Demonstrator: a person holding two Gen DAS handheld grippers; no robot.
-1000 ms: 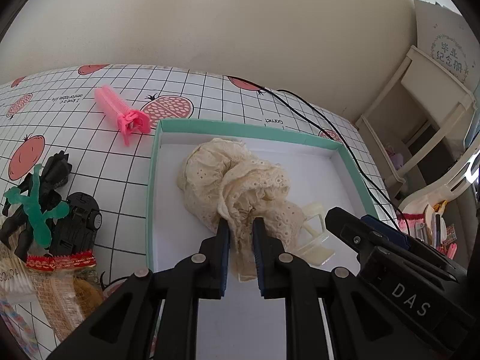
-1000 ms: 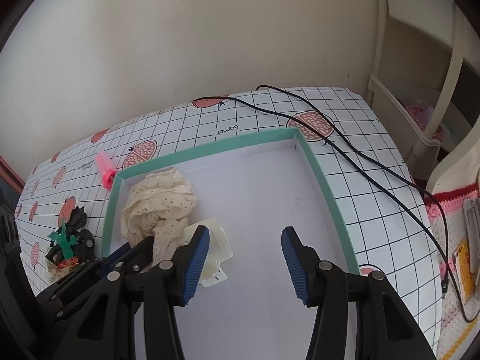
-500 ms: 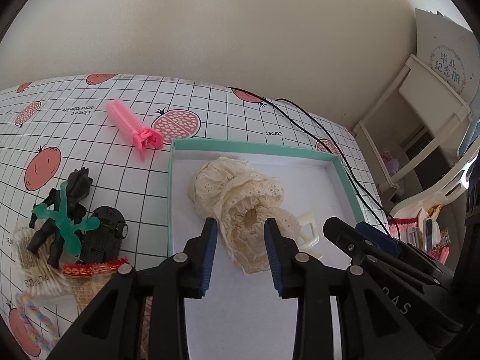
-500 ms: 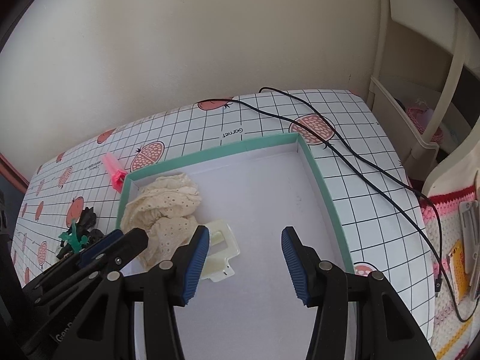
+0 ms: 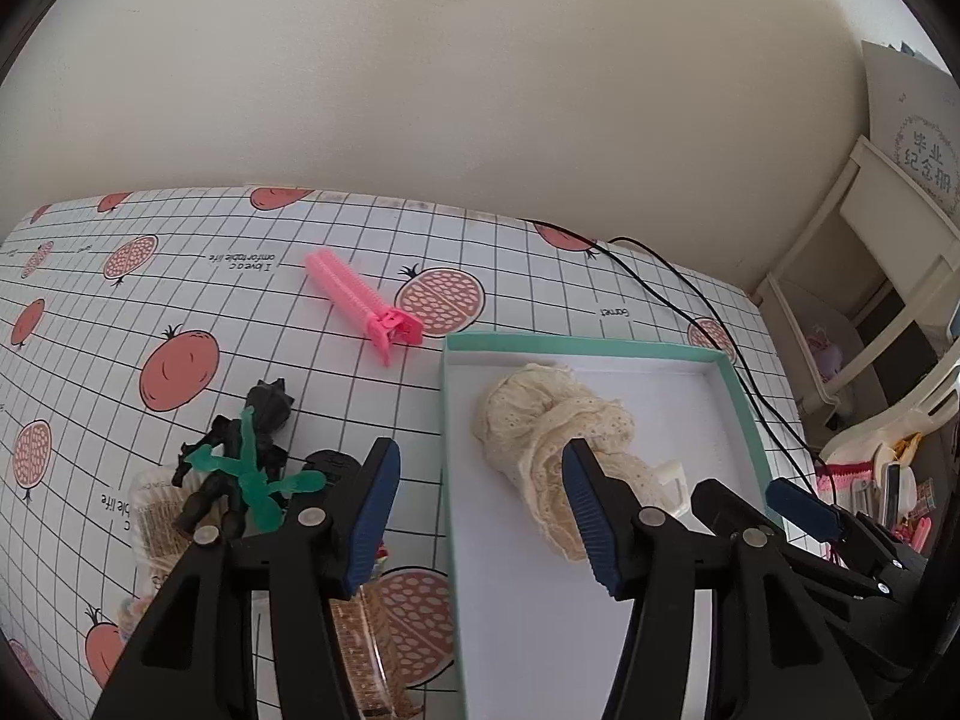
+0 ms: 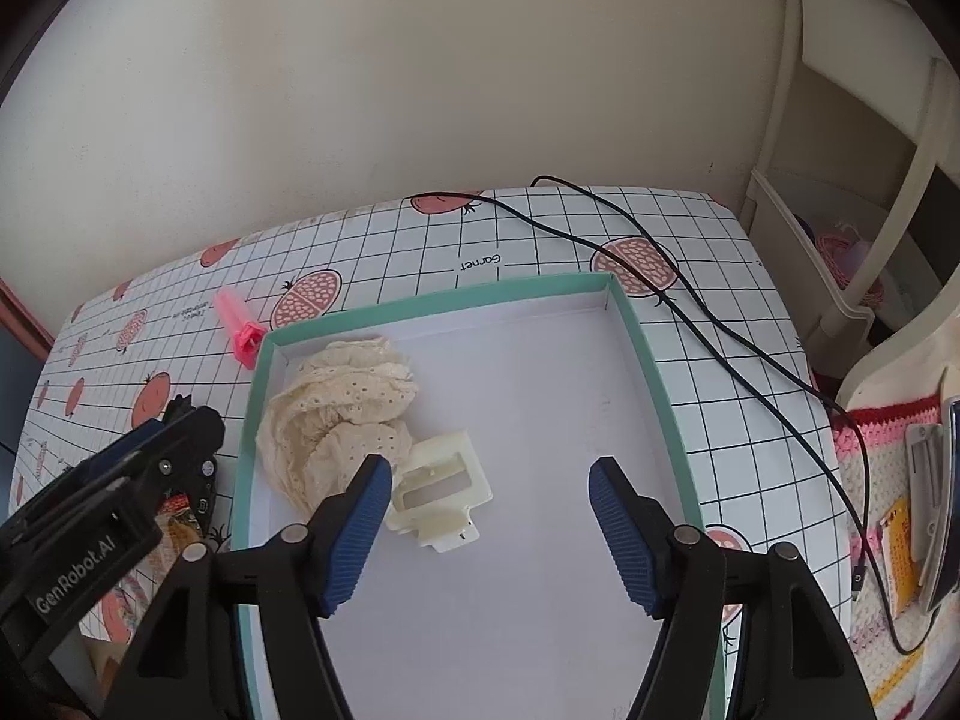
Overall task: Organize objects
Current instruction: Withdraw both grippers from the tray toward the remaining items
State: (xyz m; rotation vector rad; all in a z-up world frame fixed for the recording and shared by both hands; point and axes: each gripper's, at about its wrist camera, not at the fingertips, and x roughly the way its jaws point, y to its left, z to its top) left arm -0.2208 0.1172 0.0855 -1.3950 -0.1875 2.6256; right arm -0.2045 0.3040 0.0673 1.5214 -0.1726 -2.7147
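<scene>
- We see the table covered by a white grid-patterned cloth with red fruit prints [image 5: 180,312], filling the middle of both views.
- We see the shallow white tray with a teal rim [image 6: 636,324] at centre; in the left wrist view it sits lower right [image 5: 447,420].
- We hold the left gripper [image 5: 477,510] released, jaws wide apart, straddling the tray's left rim, gripping nothing.
- We hold the right gripper [image 6: 489,531] released over the tray floor, empty.
- The crumpled cream lace fabric [image 6: 342,402] lies in the tray's upper-left corner [image 5: 540,420].
- The cream plastic clip [image 6: 441,489] lies touching the fabric's lower right edge.
- The black toy figure with a green plastic piece [image 5: 240,468] lies on the cloth, left of the tray.
- The pink ridged hair clip [image 5: 360,306] lies on the cloth, just beyond the tray's upper-left corner.
</scene>
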